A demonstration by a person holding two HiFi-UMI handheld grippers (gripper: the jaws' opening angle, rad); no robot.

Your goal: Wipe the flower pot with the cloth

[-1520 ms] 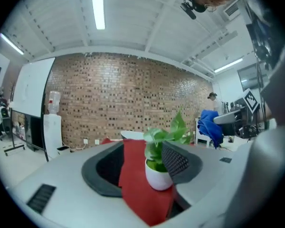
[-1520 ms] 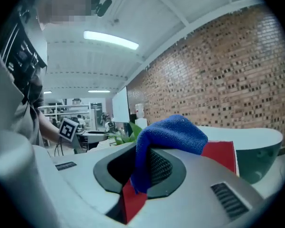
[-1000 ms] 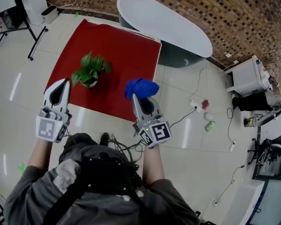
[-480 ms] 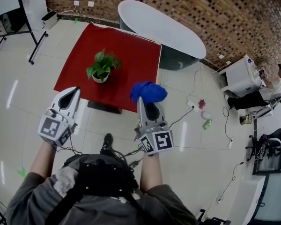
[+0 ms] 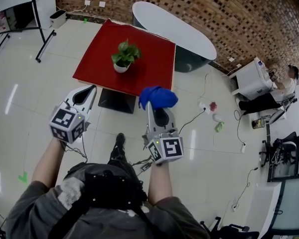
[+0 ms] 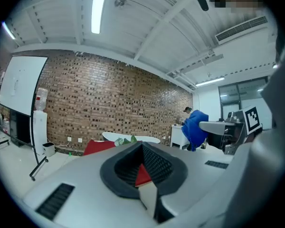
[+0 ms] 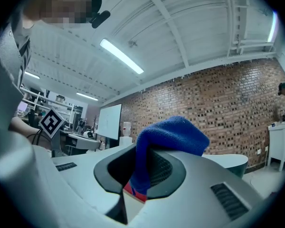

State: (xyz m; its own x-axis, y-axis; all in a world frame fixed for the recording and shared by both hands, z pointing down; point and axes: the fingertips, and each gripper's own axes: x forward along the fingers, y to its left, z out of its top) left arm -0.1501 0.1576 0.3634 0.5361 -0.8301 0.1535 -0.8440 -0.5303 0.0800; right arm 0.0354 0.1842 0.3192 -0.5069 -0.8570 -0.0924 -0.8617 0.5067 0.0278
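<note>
Step in hand, as we judge it: the approach. Wiping has not begun, and nothing touches the pot.

Task's thing: the small white round flower pot (image 5: 121,68), with a green leafy plant (image 5: 126,53) in it, stands upright on the square red tabletop (image 5: 149,66), toward its near left part. Both tongs hang over the pale tiled floor (image 5: 30,98), short of the tabletop's near edge and well apart from the pot.

Right tongs (image 5: 150,105): pinching the bright blue terry cloth (image 5: 158,96). The right gripper view shows a fold caught between the pads and hanging through the gap, with the rest bunched over the tips. In the head view the bundle hides the tips altogether. The loose bulk sits ahead of the tips, which should suit wiping.

Left tongs (image 5: 92,88): pressed together, nothing between them. The left gripper view shows the jaws met, with only a sliver of the red tabletop visible through the opening behind the tips.

Next move, our judgement: carry the cloth forward over the near edge, bring the bunched part against the pot's wall below the leaves, then rub round it. The pot looks light and could slide or tip under a sideways push. We would therefore expect the left tongs to spread and steady its rim or far side. Leaves overhang the rim, so coming in low from the side avoids them.
</note>
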